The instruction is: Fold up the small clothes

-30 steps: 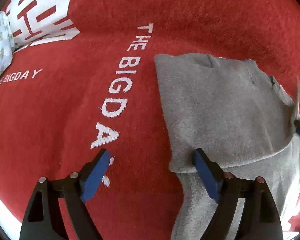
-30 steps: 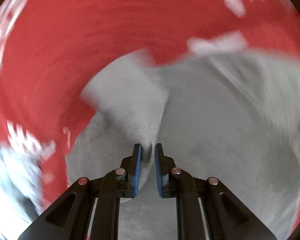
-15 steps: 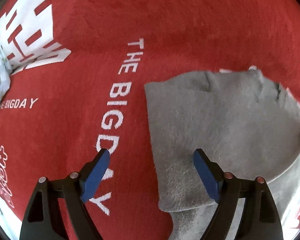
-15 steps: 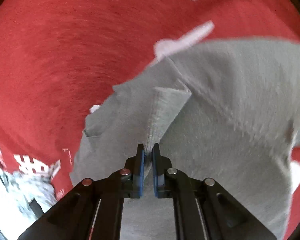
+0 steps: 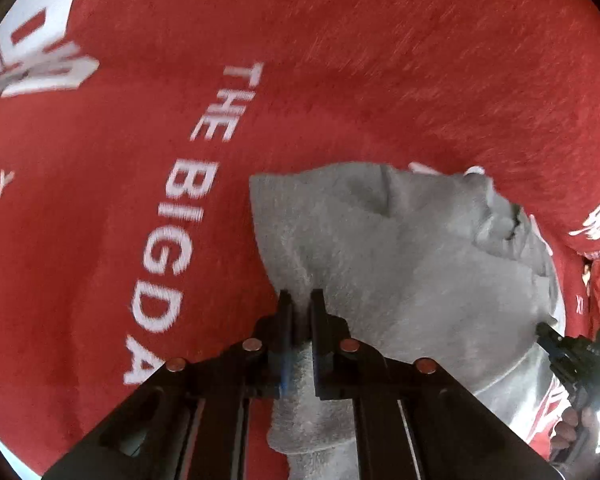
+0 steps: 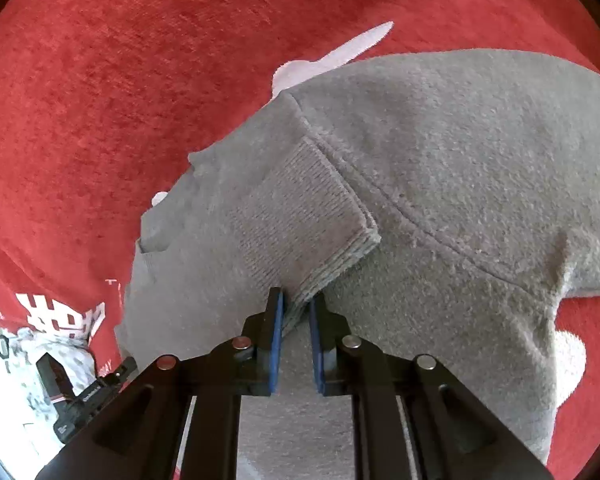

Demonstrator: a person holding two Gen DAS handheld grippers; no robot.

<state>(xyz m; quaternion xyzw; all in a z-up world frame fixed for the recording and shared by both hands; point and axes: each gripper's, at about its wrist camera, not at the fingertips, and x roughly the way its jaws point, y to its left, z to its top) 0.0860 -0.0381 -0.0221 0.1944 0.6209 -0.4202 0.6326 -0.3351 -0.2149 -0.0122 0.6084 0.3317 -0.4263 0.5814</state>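
1. Left wrist view: the gray sweater (image 5: 412, 264) lies on the red blanket (image 5: 340, 60), and the left gripper (image 5: 299, 300) pinches its folded side edge. It could slip out if pulled fast, since only a little cloth is held.
2. The right gripper (image 6: 296, 306) pinches the ribbed cuff (image 6: 300, 216); the sleeve lies across the body.
3. The sweater looks soft, fuzzy and thick; the fold may bunch up.
4. White letters (image 5: 180, 216) sit beside it, a bit blurry.

One grey garment (image 5: 412, 264) is seen, and one red blanket (image 5: 340, 80) with white lettering beneath it. Two hand-held grippers are counted: the left hand-held gripper (image 5: 299, 300) and the right hand-held gripper (image 6: 297, 304). One ribbed cuff (image 6: 300, 216) is shown.
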